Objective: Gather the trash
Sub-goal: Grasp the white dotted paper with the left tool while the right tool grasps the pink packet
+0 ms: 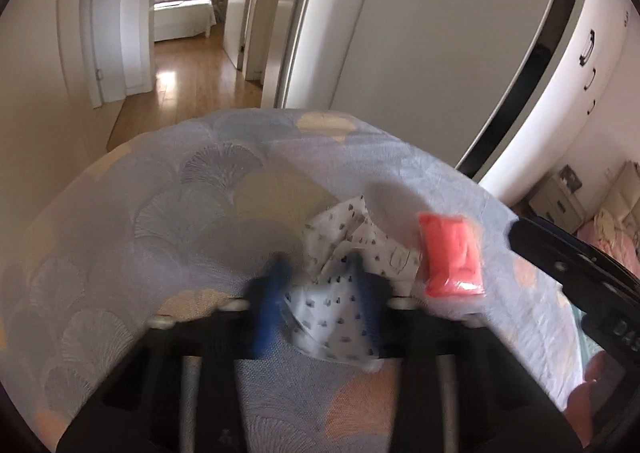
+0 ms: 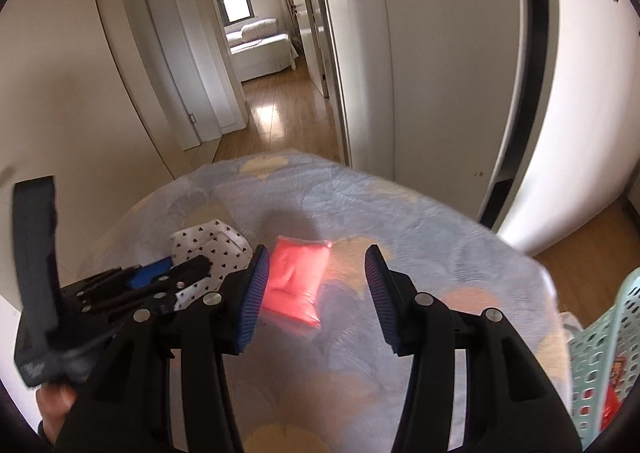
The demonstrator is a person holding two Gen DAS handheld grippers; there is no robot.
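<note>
A crumpled white wrapper with small dark hearts [image 1: 340, 293] lies on the patterned bedspread [image 1: 160, 213]. My left gripper [image 1: 320, 273] has its blue fingers on either side of it, closed onto it. It also shows in the right wrist view [image 2: 212, 249], with the left gripper [image 2: 160, 277] on it. A red plastic packet [image 1: 450, 257] lies just to the right. In the right wrist view the packet [image 2: 294, 281] lies ahead between the jaws of my open right gripper [image 2: 316, 277], nearer the left finger.
A light green perforated basket [image 2: 600, 365] stands off the bed's right edge, with something red inside. White wardrobe doors [image 2: 460, 53] stand beyond the bed. A wooden-floored hallway [image 2: 272, 113] leads away to another room.
</note>
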